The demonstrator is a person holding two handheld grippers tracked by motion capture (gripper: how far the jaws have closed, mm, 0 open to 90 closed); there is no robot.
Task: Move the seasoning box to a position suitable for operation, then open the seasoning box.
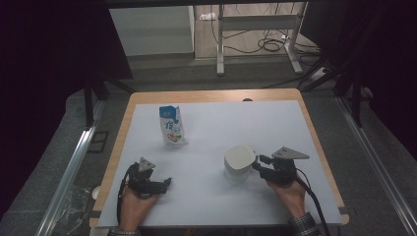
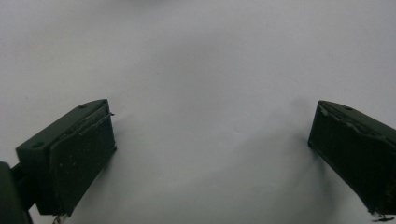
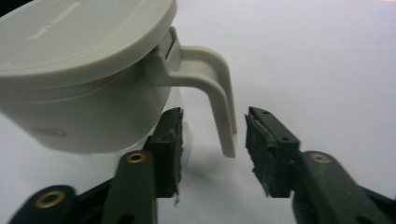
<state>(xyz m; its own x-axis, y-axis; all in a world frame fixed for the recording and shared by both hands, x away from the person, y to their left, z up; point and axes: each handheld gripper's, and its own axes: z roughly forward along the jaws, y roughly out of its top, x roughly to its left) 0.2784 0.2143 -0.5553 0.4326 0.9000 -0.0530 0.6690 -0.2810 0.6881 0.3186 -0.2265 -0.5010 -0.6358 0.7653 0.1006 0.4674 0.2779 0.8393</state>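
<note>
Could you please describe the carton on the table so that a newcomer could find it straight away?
Start at the white sheet covering the wooden table. Toward its far left stands a small blue-and-white printed paper carton, upright and alone. Unlike the plain off-white lidded plastic jug nearer the right gripper, it is colourful and has no handle.

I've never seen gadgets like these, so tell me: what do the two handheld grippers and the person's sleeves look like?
Both are black. The left gripper and right gripper each carry a grey three-cornered plate on top and trail a black cable. Each has two flat, blocky black jaws with scuffed pads; the right one's linkage arms show brass-coloured rivets. A plaid cuff shows at the right wrist.
</note>
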